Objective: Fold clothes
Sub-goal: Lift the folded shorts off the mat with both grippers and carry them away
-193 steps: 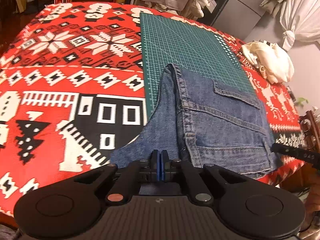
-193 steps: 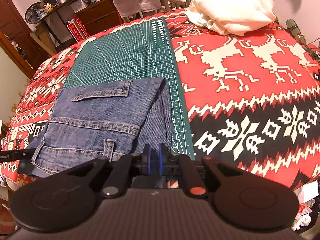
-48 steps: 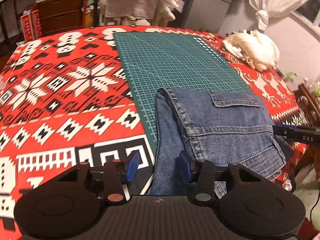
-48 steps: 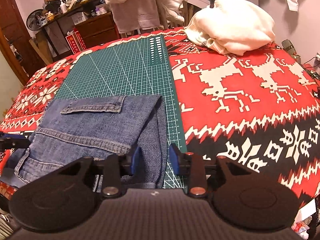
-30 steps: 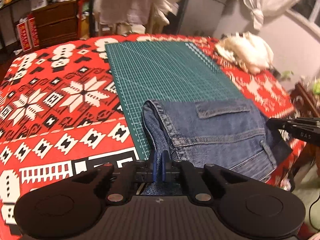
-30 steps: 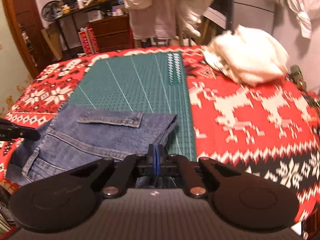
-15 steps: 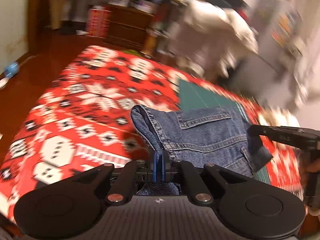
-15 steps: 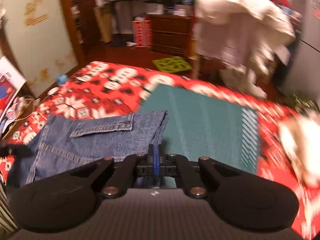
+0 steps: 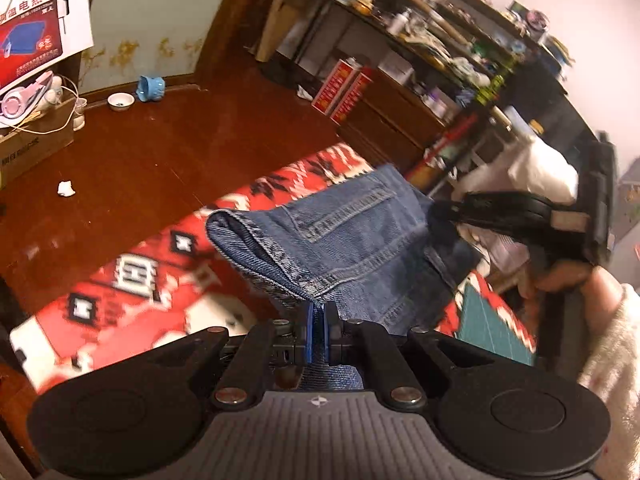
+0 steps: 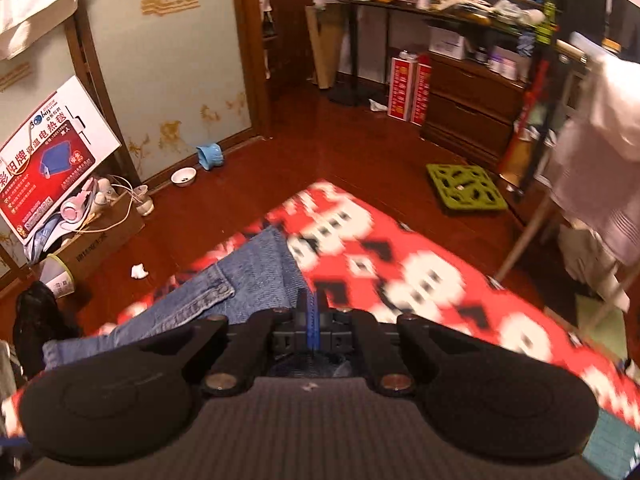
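**Carrying folded jeans in two tongs**

Holding the jeans [image 9: 352, 236] off the worktop [image 9: 132, 280], both tongs are closed on denim. The left tongs [image 9: 319, 320] pinch the thick seamed edge just in front of them, and the bundle spreads forward and to the right from there, with its pocket flap on top. The right tongs [image 10: 310, 316] pinch another edge; from them the cloth runs to the left and sags downward. In the left view the right tongs [image 9: 520, 220] show as a black body at the far side of the bundle, with a hand [image 9: 572, 276] behind.

The jeans look heavy and fairly stiff for cloth. The doubled layers keep some shape, but the free part hangs, so I judge that a grip on seams or the waistband holds better than one on a single layer. Denim is not slippery and not fragile.

Below the tongs is the red patterned cover of the worktop, blurred, and a corner of a green mat [image 9: 492, 328] to the right of the left tongs. Farther ahead are the wooden floor [image 10: 360, 152], a bowl [image 10: 183, 176], a blue cup [image 10: 210, 155] and shelves [image 10: 472, 112]. Nothing stands between the tongs and the worktop.

The scene fits a fold still being made, or a finished bundle being moved.
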